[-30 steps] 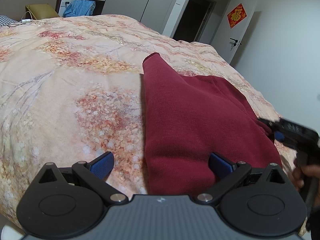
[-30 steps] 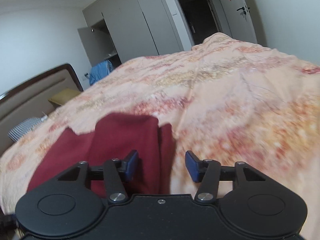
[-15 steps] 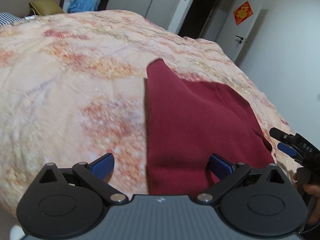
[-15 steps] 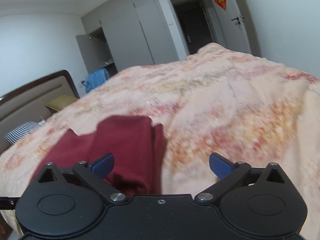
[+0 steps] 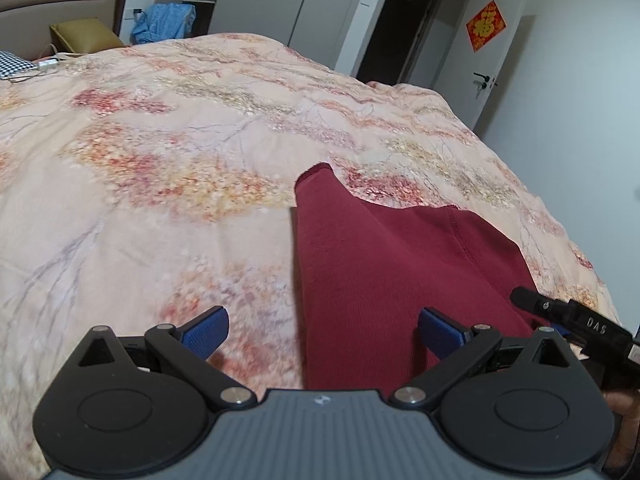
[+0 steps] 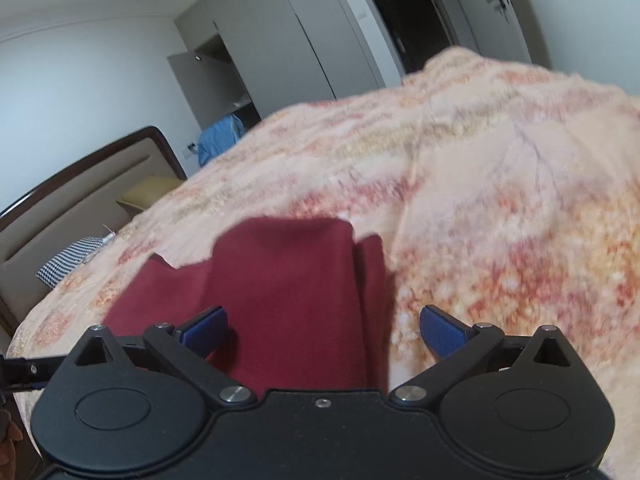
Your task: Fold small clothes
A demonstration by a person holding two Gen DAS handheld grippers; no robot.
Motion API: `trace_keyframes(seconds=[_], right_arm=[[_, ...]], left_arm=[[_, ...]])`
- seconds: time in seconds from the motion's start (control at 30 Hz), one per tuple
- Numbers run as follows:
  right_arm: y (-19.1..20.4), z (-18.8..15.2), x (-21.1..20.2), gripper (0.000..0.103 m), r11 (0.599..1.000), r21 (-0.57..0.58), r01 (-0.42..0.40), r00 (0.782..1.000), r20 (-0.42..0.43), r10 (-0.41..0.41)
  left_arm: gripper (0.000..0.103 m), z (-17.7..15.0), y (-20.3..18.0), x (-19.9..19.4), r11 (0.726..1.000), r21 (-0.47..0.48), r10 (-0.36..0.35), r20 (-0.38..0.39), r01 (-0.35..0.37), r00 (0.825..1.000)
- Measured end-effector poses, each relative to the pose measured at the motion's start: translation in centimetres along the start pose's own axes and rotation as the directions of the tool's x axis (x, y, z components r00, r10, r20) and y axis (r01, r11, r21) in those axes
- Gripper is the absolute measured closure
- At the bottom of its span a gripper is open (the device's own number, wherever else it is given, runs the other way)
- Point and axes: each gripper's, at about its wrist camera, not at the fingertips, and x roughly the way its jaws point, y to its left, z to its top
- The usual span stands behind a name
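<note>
A dark red knit garment [image 5: 384,276] lies folded on the floral bedspread [image 5: 168,184]; it also shows in the right wrist view [image 6: 288,292]. My left gripper [image 5: 322,330] is open and empty above the garment's near left edge. My right gripper [image 6: 322,328] is open and empty above the garment's near right edge. The right gripper's black body [image 5: 576,324] shows at the right of the left wrist view.
A headboard [image 6: 60,204], a yellow pillow [image 5: 84,34] and a checked pillow [image 6: 68,258] are at the bed's head. Blue clothes [image 5: 164,22] hang by the grey wardrobe [image 6: 304,36]. A dark doorway [image 5: 396,28] and a white door [image 5: 492,72] lie beyond the bed.
My right gripper has opened wide, letting go of the garment's edge. Both grippers have pulled back and up from the garment, which lies still.
</note>
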Motion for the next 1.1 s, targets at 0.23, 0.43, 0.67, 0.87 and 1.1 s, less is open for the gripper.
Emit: trace_keyframes(seconds=[0.23, 0.43, 0.67, 0.87, 1.1], right_arm=[[-0.4, -0.9, -0.4, 0.004, 1.0, 0.001, -0.024, 0.999, 0.025, 0.024], [0.6, -0.6, -0.9, 0.046, 0.997, -0.016, -0.07, 0.997, 0.011, 0.07], [3.8, 0.0, -2.0, 0.083, 0.989, -0.147, -0.021, 0.997, 0.075, 0.033], [8.0, 1.6, -3.1, 0.086, 0.966, -0.255, -0.049, 0.981, 0.168, 0.094], [12.5, 4.2, 0.5, 0.086, 0.95, -0.276, -0.145, 0.964, 0.175, 0.198]], left_arm=[[0.0, 0.1, 0.0, 2.3, 0.999, 0.013, -0.036, -0.057, 0.036, 0.998], [0.005, 0.4, 1.0, 2.8, 0.992, -0.041, -0.121, -0.076, 0.119, 0.99], [0.064, 1.3, 0.5, 2.3, 0.978, -0.054, -0.207, -0.078, 0.203, 0.975], [0.072, 3.2, -1.1, 0.1, 0.978, 0.064, -0.198, -0.025, 0.2, 0.98], [0.073, 6.8, 0.7, -3.2, 0.988, 0.131, -0.092, 0.108, 0.078, 0.99]])
